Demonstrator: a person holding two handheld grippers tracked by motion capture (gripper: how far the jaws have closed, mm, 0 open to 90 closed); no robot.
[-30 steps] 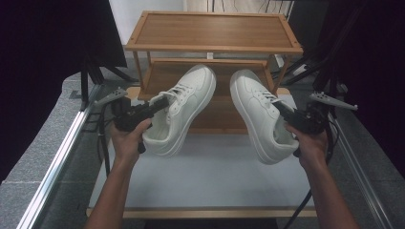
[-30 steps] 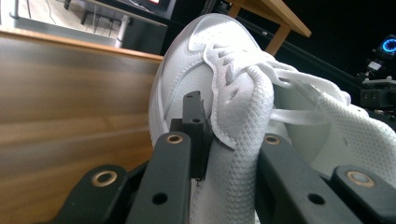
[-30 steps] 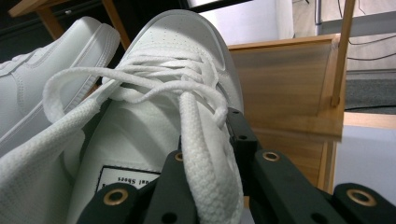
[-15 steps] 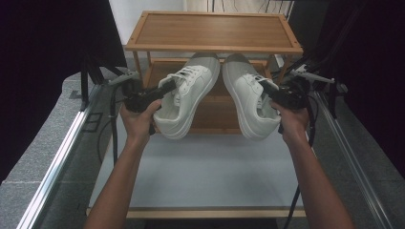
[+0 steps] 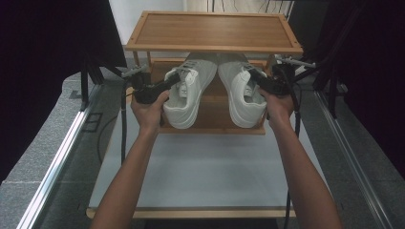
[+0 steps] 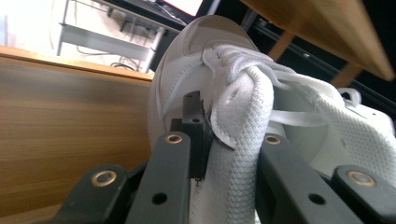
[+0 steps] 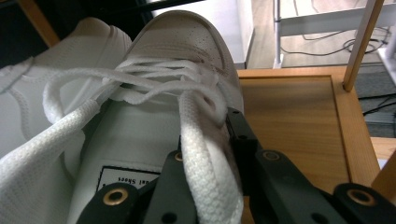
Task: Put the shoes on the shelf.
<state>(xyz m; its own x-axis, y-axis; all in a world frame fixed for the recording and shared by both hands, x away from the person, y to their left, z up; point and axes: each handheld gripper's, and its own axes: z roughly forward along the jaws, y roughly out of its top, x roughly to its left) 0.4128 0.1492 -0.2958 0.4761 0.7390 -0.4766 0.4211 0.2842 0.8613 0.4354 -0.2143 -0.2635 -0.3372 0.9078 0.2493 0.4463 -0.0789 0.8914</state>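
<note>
Left gripper (image 5: pixel 165 86): we have its jaws pinched on the collar of the left shoe (image 5: pixel 185 98), toe in under the top board of the wooden rack (image 5: pixel 212 29). Left gripper view confirms knit collar clamped between the black jaws.

Right gripper (image 5: pixel 261 81): same, jaws pinching the right shoe (image 5: pixel 243 93) at its collar.

Both shoes sit side by side over the middle shelf (image 5: pixel 215 117), heels toward us. We judge placement nearly done; cannot tell if soles are fully down. Left: release and pull out.

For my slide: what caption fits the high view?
Two handheld grippers slide white lace-up sneakers onto a wooden rack's shelf.
</note>
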